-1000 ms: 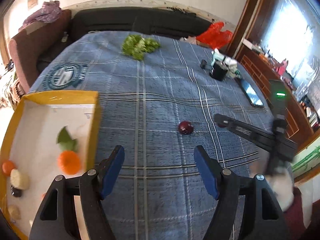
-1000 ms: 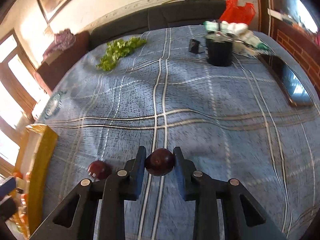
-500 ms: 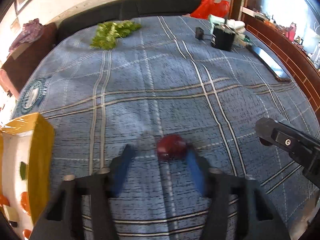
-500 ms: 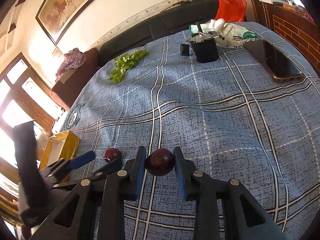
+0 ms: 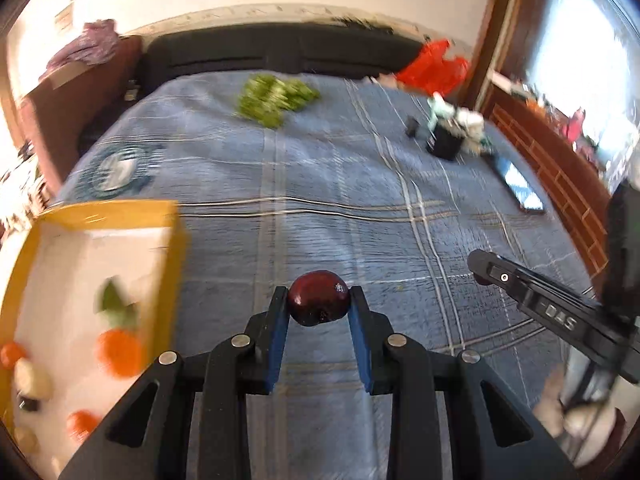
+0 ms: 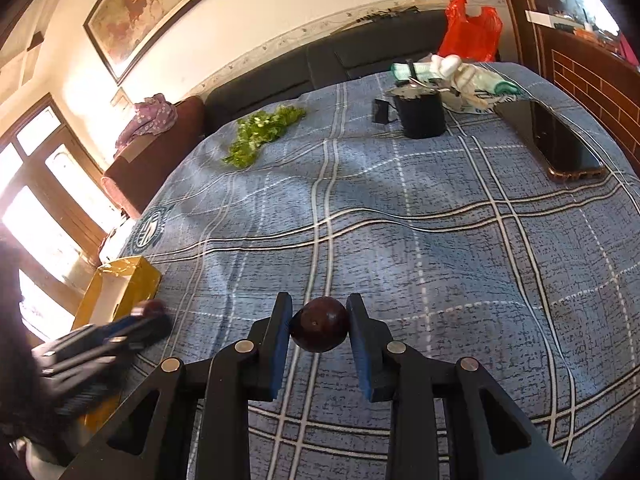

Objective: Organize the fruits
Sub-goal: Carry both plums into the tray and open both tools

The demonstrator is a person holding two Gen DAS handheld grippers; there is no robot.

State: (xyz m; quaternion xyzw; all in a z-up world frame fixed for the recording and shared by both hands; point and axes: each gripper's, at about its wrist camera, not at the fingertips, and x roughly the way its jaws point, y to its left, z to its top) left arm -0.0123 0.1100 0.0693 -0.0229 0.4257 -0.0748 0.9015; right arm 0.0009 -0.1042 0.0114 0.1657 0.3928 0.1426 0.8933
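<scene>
Our left gripper, empty a second ago, is closing on a dark plum right of the yellow box, our right gripper clamps another plum, so both can go boxward.

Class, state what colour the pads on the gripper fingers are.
Blue pads on black fingers, gripping dark red fruit; clearest in the left wrist view.

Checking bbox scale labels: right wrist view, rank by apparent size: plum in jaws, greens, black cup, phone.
Largest to smallest as they look:
1. phone
2. greens
3. black cup and plum, too alike to rank.
The plum sits nearest the lens, so it looks bigger than it is.
</scene>
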